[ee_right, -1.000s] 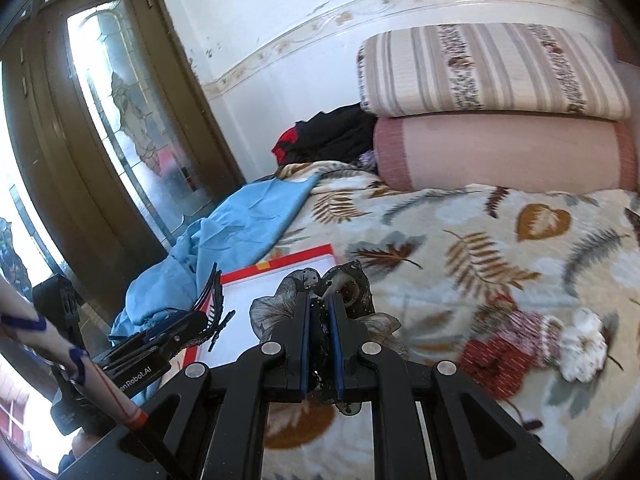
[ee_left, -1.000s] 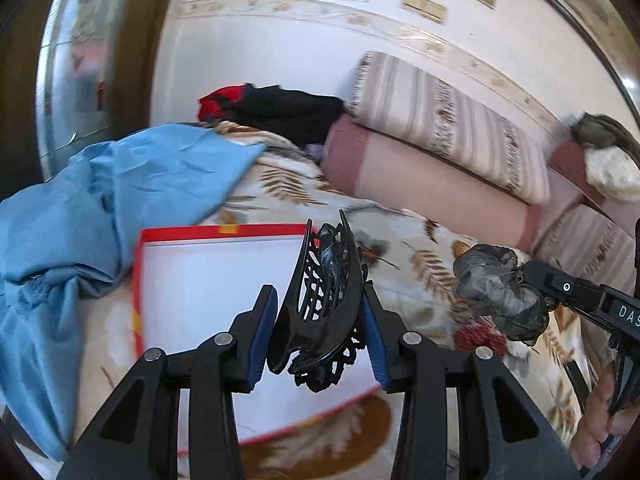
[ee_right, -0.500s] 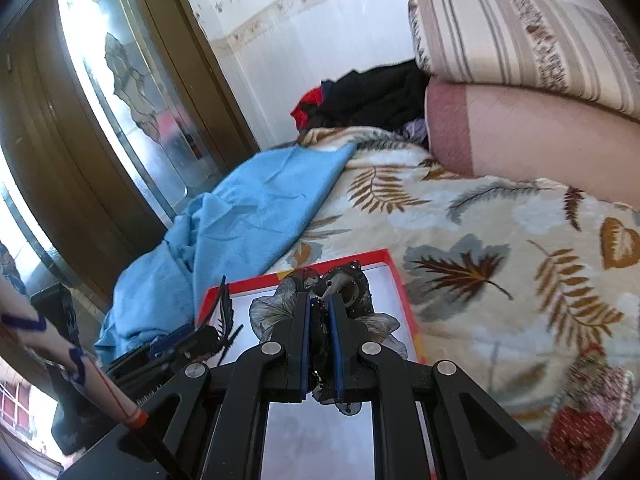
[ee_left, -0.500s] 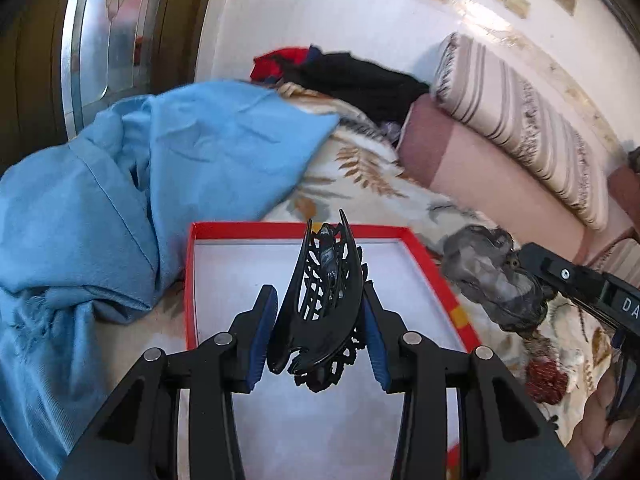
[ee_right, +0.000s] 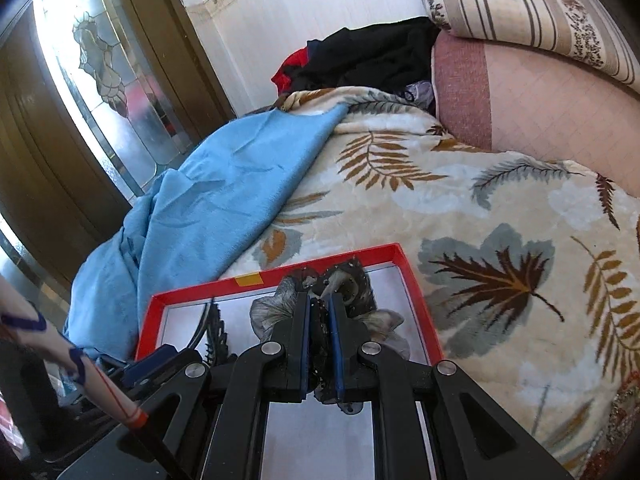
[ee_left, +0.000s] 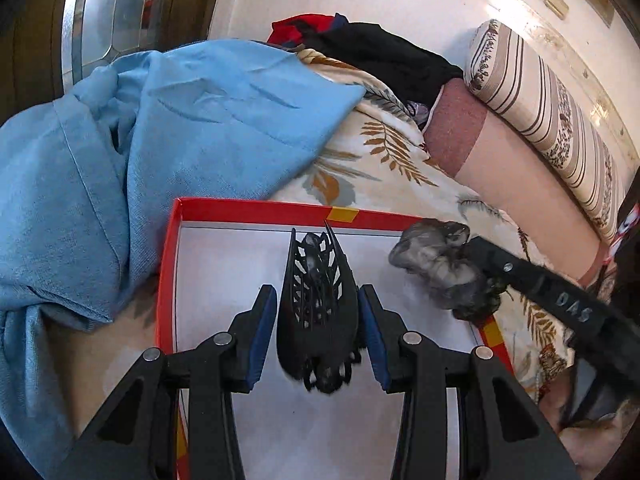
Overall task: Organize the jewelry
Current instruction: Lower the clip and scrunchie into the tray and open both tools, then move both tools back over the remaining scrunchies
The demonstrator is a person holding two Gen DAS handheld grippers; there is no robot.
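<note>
Leafy cream blanket (ee_right: 460, 208) covers the bed, with a blue cloth (ee_left: 168, 128) at 10 o'clock and a striped cushion (ee_left: 560, 120) at 2 o'clock. On the blanket sits a flat red box (ee_left: 248, 208) with a white inside. The black hair claw (ee_left: 316, 300) is lacy, with long curved teeth. The left gripper (ee_left: 316, 340) is partly open, and the claw sits between its blue pads over the box; I cannot tell if both pads touch it. The right gripper (ee_right: 319, 344) is squeezed narrow on a gray scrunchie (ee_right: 280, 304), over the box's far edge. Only the right view shows the brown glass door (ee_right: 100, 80). Only the left view shows the scrunchie's whole puffy shape (ee_left: 436, 268).
</note>
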